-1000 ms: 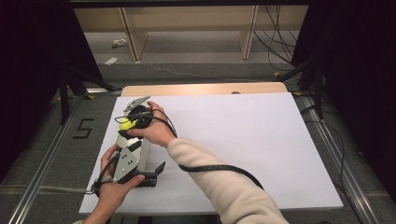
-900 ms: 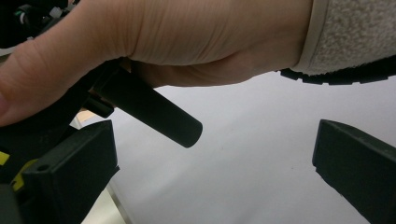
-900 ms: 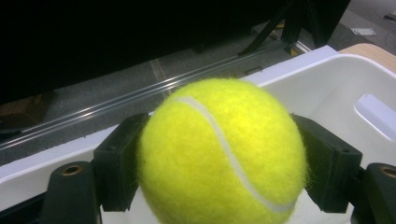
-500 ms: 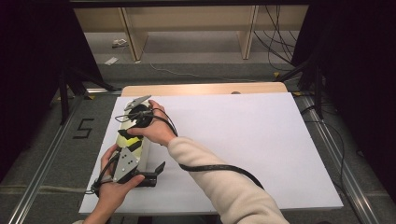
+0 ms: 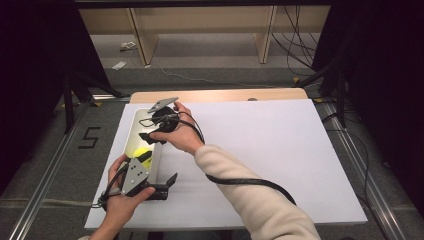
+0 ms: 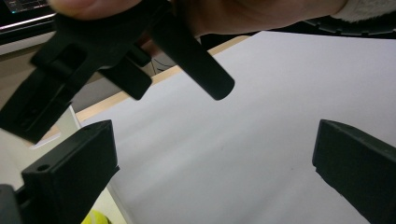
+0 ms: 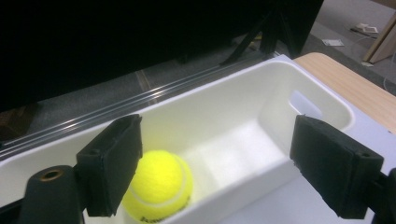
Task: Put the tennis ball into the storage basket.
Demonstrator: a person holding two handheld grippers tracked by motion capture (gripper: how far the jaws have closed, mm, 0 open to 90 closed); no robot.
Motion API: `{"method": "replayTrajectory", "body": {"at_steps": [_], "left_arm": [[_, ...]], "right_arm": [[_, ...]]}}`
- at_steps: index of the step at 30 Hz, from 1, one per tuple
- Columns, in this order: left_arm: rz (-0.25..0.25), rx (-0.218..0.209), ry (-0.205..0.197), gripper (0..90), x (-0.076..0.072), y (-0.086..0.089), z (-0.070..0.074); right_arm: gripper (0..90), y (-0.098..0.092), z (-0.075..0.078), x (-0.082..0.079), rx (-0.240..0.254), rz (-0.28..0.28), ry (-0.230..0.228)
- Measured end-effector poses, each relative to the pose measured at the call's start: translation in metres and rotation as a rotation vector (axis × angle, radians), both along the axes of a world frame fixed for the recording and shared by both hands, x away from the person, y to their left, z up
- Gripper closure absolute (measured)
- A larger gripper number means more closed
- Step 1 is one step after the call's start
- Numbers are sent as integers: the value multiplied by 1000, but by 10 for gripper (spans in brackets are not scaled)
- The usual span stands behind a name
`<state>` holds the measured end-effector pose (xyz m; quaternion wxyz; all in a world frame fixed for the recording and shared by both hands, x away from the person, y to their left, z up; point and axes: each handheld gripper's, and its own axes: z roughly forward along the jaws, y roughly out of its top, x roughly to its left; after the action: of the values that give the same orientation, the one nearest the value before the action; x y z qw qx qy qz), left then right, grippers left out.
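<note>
Looking down from the high view, I saw the yellow felt tennis ball (image 5: 142, 154) lying inside the long white plastic bin (image 5: 131, 131) at the left edge of the white tabletop (image 5: 280, 150). In the right gripper view the ball sat on the bin's floor, near the end away from the slot handle, with nothing gripping it. My right gripper (image 5: 150, 136) hovered above the middle of the bin, its 2 black jaws spread wide apart and empty. My left gripper (image 5: 170, 180) sat near the bin's closer end, low over the tabletop, its 2 jaws also wide apart with only bare white surface between them. In the left gripper view the right gripper hung just above and ahead of it.
</note>
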<state>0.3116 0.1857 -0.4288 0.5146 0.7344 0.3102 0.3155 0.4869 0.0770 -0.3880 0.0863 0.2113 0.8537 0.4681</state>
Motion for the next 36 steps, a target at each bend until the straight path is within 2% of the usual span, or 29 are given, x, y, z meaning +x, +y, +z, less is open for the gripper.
{"method": "replayTrajectory", "body": {"at_steps": [18,36], "left_arm": [[2,-6,0,0,0,0,0],[5,-5,-1,0,0,0,0]], "right_arm": [[181,-52,5,-2,33,-62,4],[182,-103,2,-2,45,-134,8]]}}
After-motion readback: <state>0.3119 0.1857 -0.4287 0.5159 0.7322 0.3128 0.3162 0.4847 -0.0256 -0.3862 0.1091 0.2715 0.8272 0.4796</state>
